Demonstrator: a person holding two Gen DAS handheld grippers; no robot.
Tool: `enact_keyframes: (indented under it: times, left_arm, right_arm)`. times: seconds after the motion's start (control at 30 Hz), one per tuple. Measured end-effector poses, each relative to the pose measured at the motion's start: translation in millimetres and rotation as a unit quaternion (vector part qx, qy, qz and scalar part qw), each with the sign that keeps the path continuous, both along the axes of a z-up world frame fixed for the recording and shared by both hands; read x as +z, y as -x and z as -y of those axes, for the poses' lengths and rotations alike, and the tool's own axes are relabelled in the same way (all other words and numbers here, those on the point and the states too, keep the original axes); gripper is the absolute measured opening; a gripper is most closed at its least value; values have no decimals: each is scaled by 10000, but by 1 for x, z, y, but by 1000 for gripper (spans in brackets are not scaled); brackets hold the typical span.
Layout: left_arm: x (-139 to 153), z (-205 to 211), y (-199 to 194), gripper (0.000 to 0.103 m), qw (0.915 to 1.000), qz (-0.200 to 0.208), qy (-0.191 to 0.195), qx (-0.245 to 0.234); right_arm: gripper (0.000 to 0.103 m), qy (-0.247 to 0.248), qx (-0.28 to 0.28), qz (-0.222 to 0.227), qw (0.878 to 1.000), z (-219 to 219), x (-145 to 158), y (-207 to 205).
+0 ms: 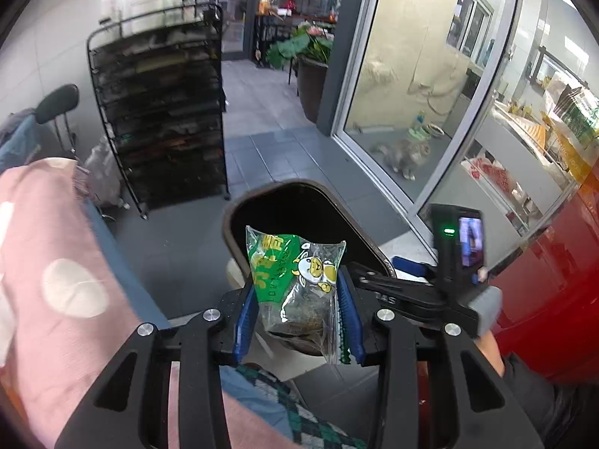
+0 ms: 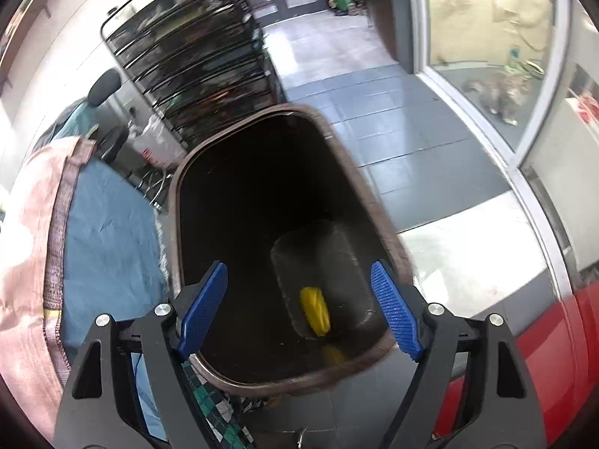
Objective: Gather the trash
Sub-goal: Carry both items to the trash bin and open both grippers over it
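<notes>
My left gripper [image 1: 297, 316] is shut on a clear and green snack wrapper [image 1: 295, 284] printed with a cartoon cow, its blue pads pressing both sides. It hangs just in front of the dark brown trash bin [image 1: 262, 202]. The other gripper's body with a small lit screen [image 1: 458, 247] sits to the right. In the right wrist view my right gripper [image 2: 299, 307] stands open over the bin's rim [image 2: 378, 202], nothing between its blue fingers [image 2: 397, 312]. A yellow piece of trash [image 2: 315, 310] lies blurred low inside the bin.
A pink and blue bedcover [image 1: 56, 280] lies left of the bin. A black wire rack [image 1: 164, 112] stands behind on the grey tiled floor. Glass door [image 1: 411, 93] with a cat [image 1: 406, 153] behind it at right. A red surface [image 1: 554, 299] borders the right edge.
</notes>
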State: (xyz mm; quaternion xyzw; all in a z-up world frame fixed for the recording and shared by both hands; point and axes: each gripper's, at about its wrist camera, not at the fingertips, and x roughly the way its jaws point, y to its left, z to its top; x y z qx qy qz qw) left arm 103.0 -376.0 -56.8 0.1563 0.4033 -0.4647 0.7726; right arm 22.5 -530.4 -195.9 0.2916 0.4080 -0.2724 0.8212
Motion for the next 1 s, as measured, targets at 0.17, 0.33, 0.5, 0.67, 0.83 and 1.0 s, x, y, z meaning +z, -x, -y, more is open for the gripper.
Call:
enact_keyframes:
  times: [0.17,0.33,0.5,0.67,0.83,1.0]
  left_arm:
    - [-18,33,-1,40,9994,-58,-272,-198]
    - [-41,64,-2,40,9970,-149,-668,-357]
    - [-60,84,4,42,9949,-76,-821,-573]
    - [-71,98,10,75,9925,324,-987,-649]
    - [-66,90,10,85,9926,363,-955,-656]
    - [-37,72,14,95,9962,503,-532,-462]
  right_arm:
    - [79,184,-351,-81,9992,8,8,24]
    - [79,469,-722,-169,9961,18,13,49]
    - [80,537,-1075,-184,9926,29,18,71]
    - [80,602,-1167,-177,9912,34,23,84]
    - [81,672,-1276,-148,9894,39,29,87]
    - [81,741,-1208,-70,9899,36,41,81]
